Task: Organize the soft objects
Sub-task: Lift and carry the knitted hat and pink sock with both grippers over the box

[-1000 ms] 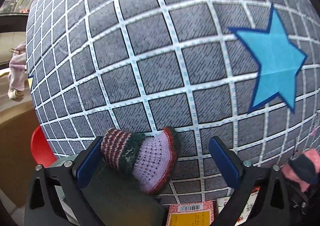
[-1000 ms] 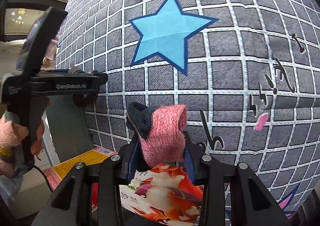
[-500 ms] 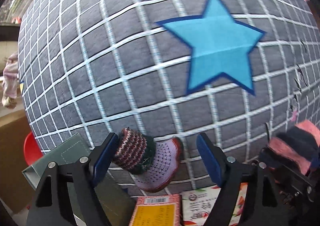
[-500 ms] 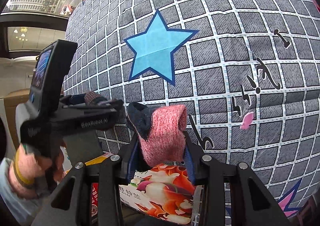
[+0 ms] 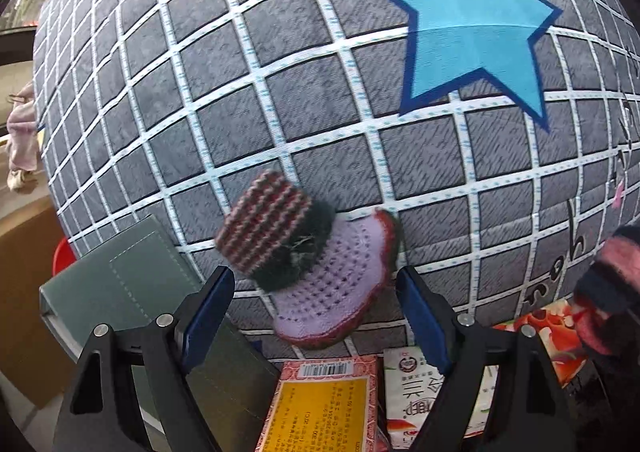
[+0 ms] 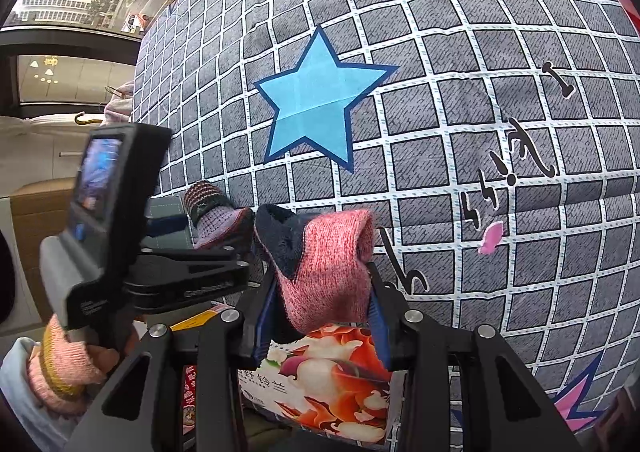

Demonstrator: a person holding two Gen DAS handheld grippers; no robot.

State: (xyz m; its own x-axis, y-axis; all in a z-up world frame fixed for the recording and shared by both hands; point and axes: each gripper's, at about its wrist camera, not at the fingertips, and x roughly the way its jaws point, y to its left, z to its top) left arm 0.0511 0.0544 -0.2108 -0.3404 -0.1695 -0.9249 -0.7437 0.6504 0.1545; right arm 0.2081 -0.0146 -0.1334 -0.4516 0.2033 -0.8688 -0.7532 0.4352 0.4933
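Note:
A knitted bootie (image 5: 312,272) with a striped cuff, a dark band and a lilac foot sits between the tips of my left gripper (image 5: 316,284). Both blue pads (image 5: 208,304) touch it, one at the cuff and one at the toe edge, low over the checked quilt (image 5: 280,92). My right gripper (image 6: 320,312) is shut on a folded pink sock (image 6: 332,252) with a navy heel, which sticks up out of the jaws. In the right wrist view the left gripper (image 6: 200,248) stands just left of the sock, with the bootie (image 6: 212,212) at its tips. The pink sock (image 5: 612,280) also shows at the right edge of the left wrist view.
The grey quilt carries a blue star (image 5: 472,24). A green folder (image 5: 132,292), a red and yellow box (image 5: 320,400) and a flowered tissue pack (image 6: 332,384) lie along its near edge. A hand in a pink glove (image 6: 60,368) holds the left gripper. A brown box (image 5: 24,292) stands at the left.
My left gripper slid right across the quilt, off the green folder, with the bootie staying between its jaws. The jaws narrowed and the cuff turned upward. The right gripper and its sock barely moved.

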